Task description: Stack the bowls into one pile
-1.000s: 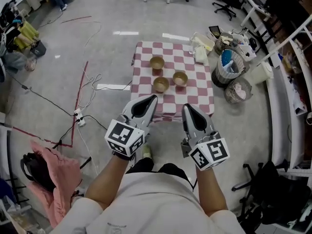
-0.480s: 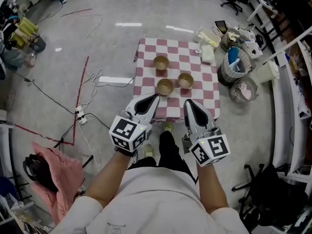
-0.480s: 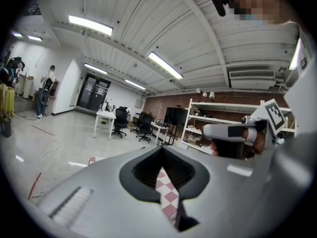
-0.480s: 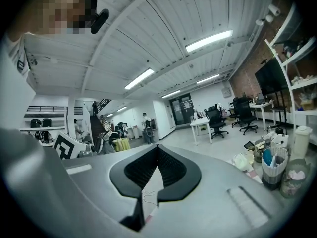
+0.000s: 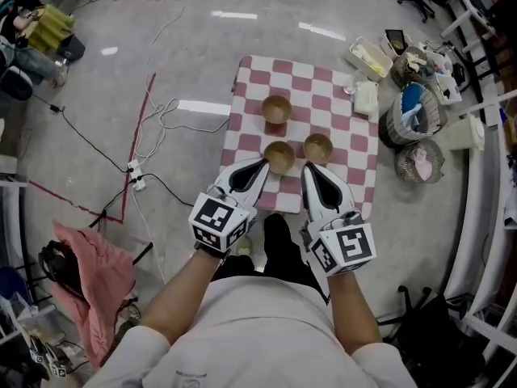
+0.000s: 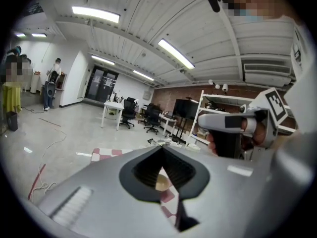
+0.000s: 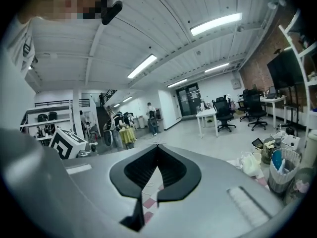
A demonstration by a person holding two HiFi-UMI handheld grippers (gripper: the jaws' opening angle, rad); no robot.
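A pink cloth (image 5: 89, 269) lay on the floor at the far left, and cables (image 5: 153, 128) trailed between it and the table (image 5: 355, 176).

The left gripper (image 5: 262, 162) was held out in front of the person. Its jaws were closed tip to tip with nothing between them. In the head view its tips pointed at the table's near side and sat just left of the near bowl (image 5: 279, 156), at that bowl's rim. The gripper was probably above the bowl rather than touching it, but the steep view did not settle that. In the left gripper view the same bowl showed through the gap behind the closed tips, standing on the checks.

The far bowl (image 5: 276, 108) stood beyond the near bowl, toward the table's far side. The right bowl (image 5: 318, 147) stood near the near bowl, to its right, and apart from it. All three were upright and separate, none inside another.

The right gripper (image 5: 308, 169) was likewise closed and empty. Its tips lay on the person's side of the right bowl, between it and the near bowl. The right gripper view showed only checked cloth through the gap.

A basket (image 5: 420, 162) stood on the floor right of the table.
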